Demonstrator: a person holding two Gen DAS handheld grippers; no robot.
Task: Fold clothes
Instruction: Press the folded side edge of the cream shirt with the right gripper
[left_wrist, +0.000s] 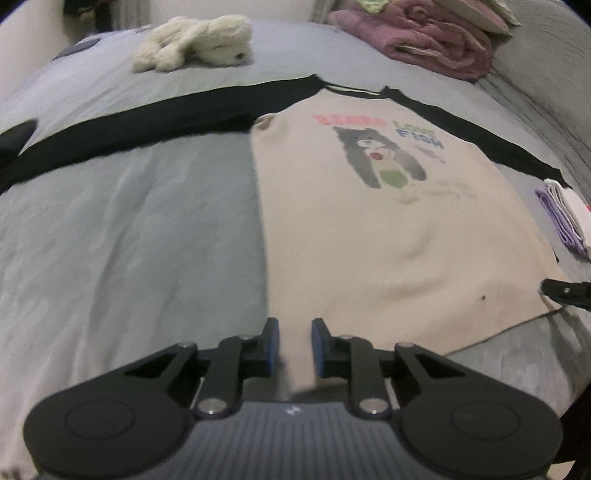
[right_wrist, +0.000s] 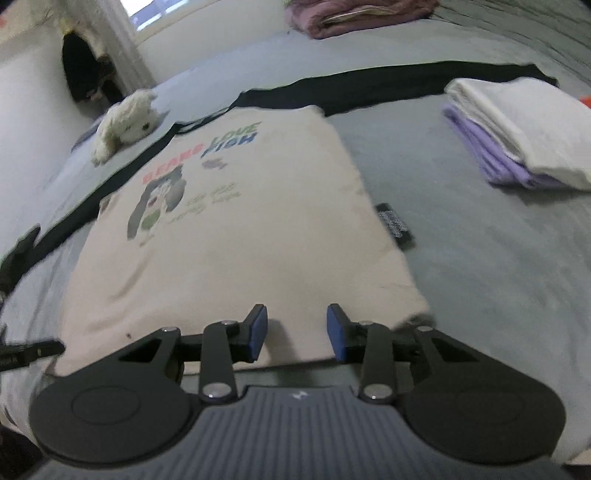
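— Where is the shirt?

— The raglan shirt (left_wrist: 388, 229) lies flat on the bed (left_wrist: 129, 229), printed side up, its cream body spread out ahead of me. The bear print (left_wrist: 380, 155) sits toward 12 o'clock in my left wrist view. One black sleeve (left_wrist: 129, 136) stretches out toward 10 o'clock, the other black sleeve (right_wrist: 424, 83) toward 1 o'clock in my right wrist view.

— And your grippers?

— My left gripper (left_wrist: 294, 349) is at the hem near the left bottom corner, jaws apart with cream cloth showing between the blue pads (left_wrist: 271, 347); they are not pressed on it. My right gripper (right_wrist: 297, 332) is over the hem near the right bottom corner, jaws wide apart, holding nothing. Its tip also shows at 3 o'clock in the left view.

— Anything else on the bed?

— A stack of folded clothes (right_wrist: 517, 140), white on purple, lies at 2 o'clock from my right gripper, well apart from the shirt. A white plush toy (left_wrist: 195, 42) lies beyond the left sleeve at 11 o'clock, and a folded pink blanket (left_wrist: 424, 37) at 1 o'clock.
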